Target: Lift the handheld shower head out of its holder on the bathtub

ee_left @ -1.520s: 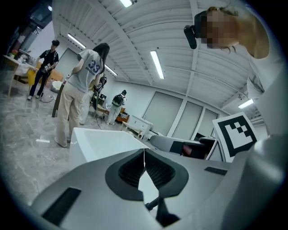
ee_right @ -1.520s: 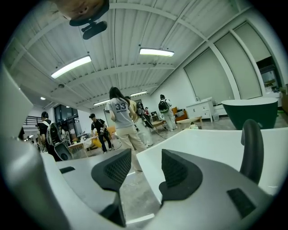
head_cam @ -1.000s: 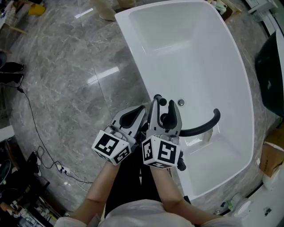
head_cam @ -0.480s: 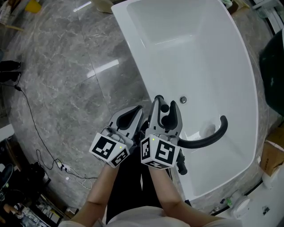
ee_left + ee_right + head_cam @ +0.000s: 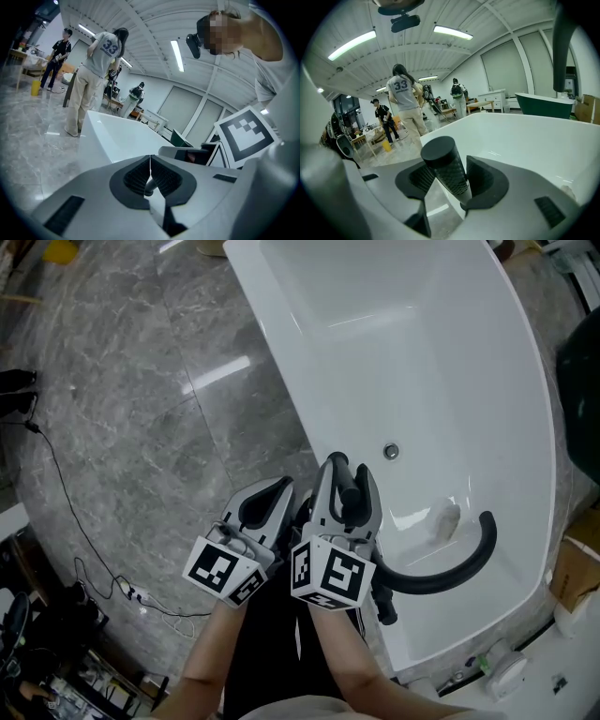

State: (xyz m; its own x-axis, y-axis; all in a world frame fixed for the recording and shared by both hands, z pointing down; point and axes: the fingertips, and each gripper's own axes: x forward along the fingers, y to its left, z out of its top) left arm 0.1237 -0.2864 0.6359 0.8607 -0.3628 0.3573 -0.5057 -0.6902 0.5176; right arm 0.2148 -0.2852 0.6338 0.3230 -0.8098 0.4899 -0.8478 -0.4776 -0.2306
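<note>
My right gripper (image 5: 347, 474) stands over the near rim of the white bathtub (image 5: 281, 362), shut on the black knurled cylindrical shower handle (image 5: 349, 491). In the right gripper view that handle (image 5: 443, 161) sticks up between the pads of the right gripper (image 5: 447, 176). The holder under it is hidden by the gripper. Just left of it, my left gripper (image 5: 279, 488) is shut. The left gripper view shows the left gripper (image 5: 150, 168) with pads touching and only a thin grey rod seen through the gap below.
A black curved spout (image 5: 450, 563) arcs over the tub's near end, right of my grippers. The drain (image 5: 391, 451) lies in the tub floor. A cable (image 5: 75, 512) trails on the grey marble floor. People stand beyond the tub, one in a numbered shirt (image 5: 405, 103).
The head view has shifted, and the curved spout's tip now shows lower and further right. Both grippers stay shut in much the same place.
</note>
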